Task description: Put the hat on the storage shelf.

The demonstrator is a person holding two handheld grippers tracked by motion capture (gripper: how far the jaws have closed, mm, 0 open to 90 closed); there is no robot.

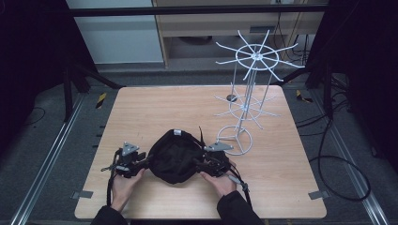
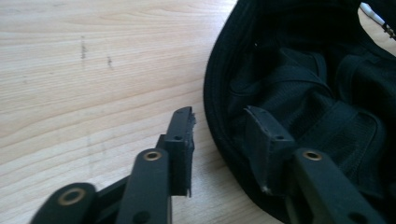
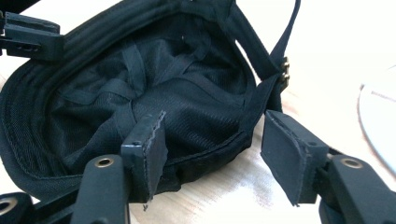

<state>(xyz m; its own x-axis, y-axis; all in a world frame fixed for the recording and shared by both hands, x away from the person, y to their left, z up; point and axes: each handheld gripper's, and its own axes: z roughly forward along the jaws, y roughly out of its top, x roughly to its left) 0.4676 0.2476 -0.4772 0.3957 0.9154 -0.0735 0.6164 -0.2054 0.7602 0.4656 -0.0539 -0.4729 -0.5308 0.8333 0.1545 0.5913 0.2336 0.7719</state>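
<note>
Black cap (image 1: 174, 156) lies upside down, inside facing up, near the middle of the table's (image 1: 141, 108) near edge. Left gripper (image 2: 224, 126) straddles the cap's rim, one jaw inside, one outside over bare wood; jaws apart, not pressing. Right gripper (image 3: 210, 140) likewise straddles the opposite rim, jaws wide apart. White wire rack (image 1: 248, 93) stands toward the far right corner.

Cap (image 1: 174, 157) sits on table (image 1: 141, 108) between your grippers: left gripper (image 1: 141, 161) at its left rim, right gripper (image 1: 199, 164) opposite; wire rack (image 1: 244, 108) behind-right.
</note>
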